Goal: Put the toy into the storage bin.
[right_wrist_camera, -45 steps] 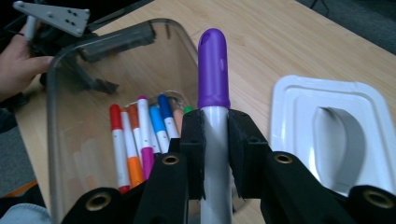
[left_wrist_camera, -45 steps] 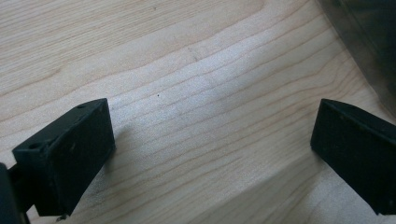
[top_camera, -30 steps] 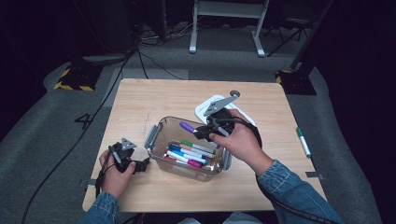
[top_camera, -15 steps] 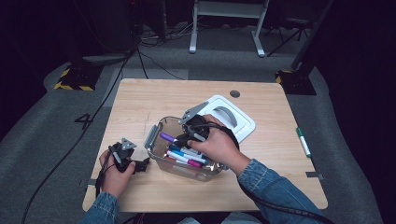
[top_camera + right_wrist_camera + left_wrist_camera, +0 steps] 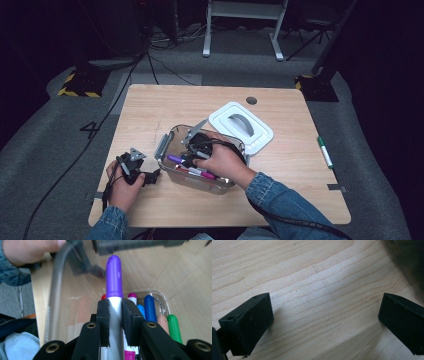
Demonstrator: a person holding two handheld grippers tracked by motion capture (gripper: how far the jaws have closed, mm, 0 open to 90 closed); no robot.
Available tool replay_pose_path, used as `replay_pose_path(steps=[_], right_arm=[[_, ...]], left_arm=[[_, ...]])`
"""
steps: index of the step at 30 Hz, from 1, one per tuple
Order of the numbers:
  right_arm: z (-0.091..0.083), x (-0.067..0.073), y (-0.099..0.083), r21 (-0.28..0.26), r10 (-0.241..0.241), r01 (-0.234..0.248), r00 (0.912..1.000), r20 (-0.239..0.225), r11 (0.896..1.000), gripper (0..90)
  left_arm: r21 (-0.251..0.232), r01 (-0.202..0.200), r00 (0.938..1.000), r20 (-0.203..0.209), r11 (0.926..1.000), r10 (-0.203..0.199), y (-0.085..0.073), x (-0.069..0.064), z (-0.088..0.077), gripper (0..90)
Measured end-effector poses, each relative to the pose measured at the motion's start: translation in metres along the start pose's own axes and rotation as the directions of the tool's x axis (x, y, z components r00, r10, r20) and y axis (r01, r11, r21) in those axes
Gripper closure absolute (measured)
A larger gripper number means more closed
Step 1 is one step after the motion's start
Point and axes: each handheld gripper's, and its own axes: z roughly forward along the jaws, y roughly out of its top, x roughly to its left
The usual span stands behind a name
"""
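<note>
Pale wood grain runs across the table [image 5: 150, 105], ringed by grey floor and dark surroundings. At its middle, my right gripper [image 5: 115, 312] pinches a marker [image 5: 114, 277]: a white barrel topped with a glossy purple cap, rounded at the tip and marked by a small notch near the top. The pads press on the barrel just below the cap. From the high view the marker [image 5: 175, 159] lies nearly level, cap pointing toward my left, low inside the bin [image 5: 165, 145], a clear box with a grey clip on its left end.

Other markers [image 5: 150, 307] lie in the bin under it, side by side, caps blue, green, pink, red and beige showing in the right gripper view. My right hand [image 5: 222, 160] reaches over the bin's near wall, a denim sleeve [image 5: 280, 200] behind it.

My left gripper [image 5: 324, 322] rests on the bare table just left of the bin, jaws spread wide with nothing between them but wood; the bin's clear wall shows at the top right corner of its view. My left hand [image 5: 122, 182] holds it near the table's front edge.

Beyond the bin, touching its far right corner, lies the white lid [image 5: 260, 135] with a grey handle. A green marker [image 5: 325, 151] lies alone, well apart, near the table's right edge.
</note>
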Motion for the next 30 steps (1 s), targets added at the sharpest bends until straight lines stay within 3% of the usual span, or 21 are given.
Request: replay_pose_path(steps=[6,18,20,21,22,25,30], right_arm=[[0.018,-0.003,-0.006,0.073,0.001,0.000,1.0000,-0.007,0.997,77.5],[0.030,-0.010,-0.012,0.147,0.043,-0.038,0.9987,-0.029,0.988,77.3],[0.032,-0.010,-0.013,0.161,0.052,-0.044,0.9978,-0.041,0.986,76.3],[0.034,-0.010,-0.014,0.171,0.066,-0.056,0.9962,-0.056,0.984,69.6],[0.034,-0.010,-0.014,0.171,0.066,-0.056,0.9962,-0.056,0.984,69.6],[0.033,-0.011,-0.013,0.127,0.056,-0.051,0.9978,-0.035,0.991,63.6],[0.010,-0.015,-0.006,-0.005,0.056,-0.056,0.9981,0.026,0.998,60.9]], left_arm=[[0.000,0.002,1.0000,0.000,1.0000,-0.002,0.000,0.000,0.000,0.0],[0.000,-0.001,1.0000,0.000,1.0000,0.001,0.000,0.000,0.000,0.0],[0.000,0.002,1.0000,-0.001,1.0000,-0.002,0.000,0.000,0.000,0.0],[0.000,0.002,1.0000,0.000,1.0000,-0.002,0.000,0.000,0.000,0.0],[0.000,0.000,1.0000,0.000,1.0000,0.000,0.000,0.000,0.000,0.0],[-0.001,0.004,1.0000,-0.002,1.0000,-0.004,0.000,0.000,0.000,0.0],[-0.001,0.004,1.0000,-0.002,1.0000,-0.004,0.000,0.000,0.000,0.0]])
